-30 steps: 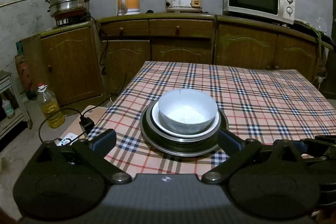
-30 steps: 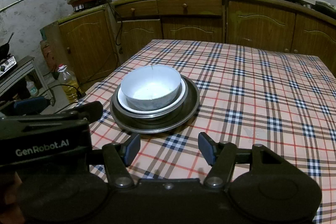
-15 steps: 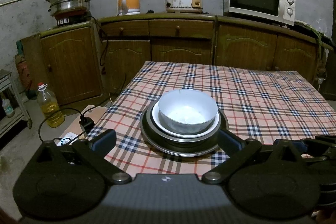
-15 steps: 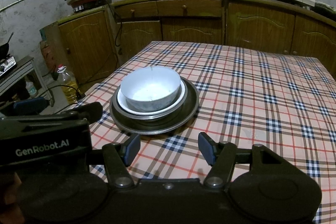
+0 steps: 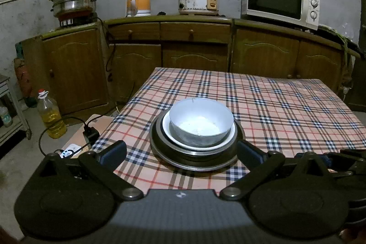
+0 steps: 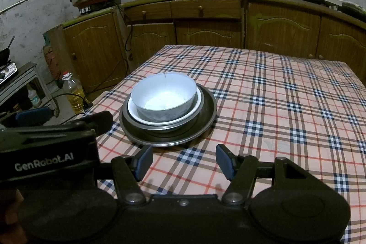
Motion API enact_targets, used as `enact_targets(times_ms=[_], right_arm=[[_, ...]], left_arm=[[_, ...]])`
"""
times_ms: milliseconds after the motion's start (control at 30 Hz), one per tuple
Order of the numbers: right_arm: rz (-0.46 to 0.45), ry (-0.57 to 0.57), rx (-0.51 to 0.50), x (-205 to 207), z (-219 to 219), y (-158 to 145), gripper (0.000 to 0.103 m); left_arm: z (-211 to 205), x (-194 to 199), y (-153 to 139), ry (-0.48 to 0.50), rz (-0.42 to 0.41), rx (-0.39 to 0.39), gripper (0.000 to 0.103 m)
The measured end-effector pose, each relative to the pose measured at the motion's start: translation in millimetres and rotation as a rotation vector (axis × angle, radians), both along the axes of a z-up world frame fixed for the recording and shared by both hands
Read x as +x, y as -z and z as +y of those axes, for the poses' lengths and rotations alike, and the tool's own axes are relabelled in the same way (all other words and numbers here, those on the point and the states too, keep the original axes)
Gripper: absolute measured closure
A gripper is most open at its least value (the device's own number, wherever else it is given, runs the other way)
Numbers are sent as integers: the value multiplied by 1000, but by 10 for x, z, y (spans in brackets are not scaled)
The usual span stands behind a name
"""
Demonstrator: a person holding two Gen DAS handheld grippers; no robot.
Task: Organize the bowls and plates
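**Dishes stacked, both grippers empty**

Though nothing is being held, the dishes sit in one neat pile near the left front corner of the table (image 5: 286, 106). At the bottom lies a wide dark metal plate (image 5: 196, 164). On it sits a smaller metal dish (image 6: 164, 128), then a white plate (image 5: 173, 136), and on top a white bowl (image 5: 201, 122) with something pale in its bottom.

I think the bowl is light but hard and smooth, so it could slip or chip. Its rim looks like the best place to pinch it. The metal plate is stiff and flat, so only its thin edge gives a grip.

The left gripper (image 5: 180, 152) hangs just in front of the pile, fingers spread wide and holding nothing. The right gripper (image 6: 184, 160) waits close by on the near side, fingers also apart and empty.

How many dishes hide under the bowl is hard to tell, as only their rims show. What the pale stuff is, I cannot say. The table's near edge is cut off by the grippers.
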State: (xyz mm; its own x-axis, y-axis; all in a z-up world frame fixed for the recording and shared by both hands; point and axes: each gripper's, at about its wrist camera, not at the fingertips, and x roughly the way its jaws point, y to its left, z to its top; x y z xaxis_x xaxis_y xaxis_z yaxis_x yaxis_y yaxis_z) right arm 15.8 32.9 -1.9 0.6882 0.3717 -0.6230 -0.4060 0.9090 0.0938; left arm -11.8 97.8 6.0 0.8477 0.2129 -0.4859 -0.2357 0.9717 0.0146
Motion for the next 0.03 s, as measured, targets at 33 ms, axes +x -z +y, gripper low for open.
enact_targets(times_ms=[33], right_arm=[[0,1,0,-1,4,-6,30]], left_arm=[[0,0,1,0,0,0,0]])
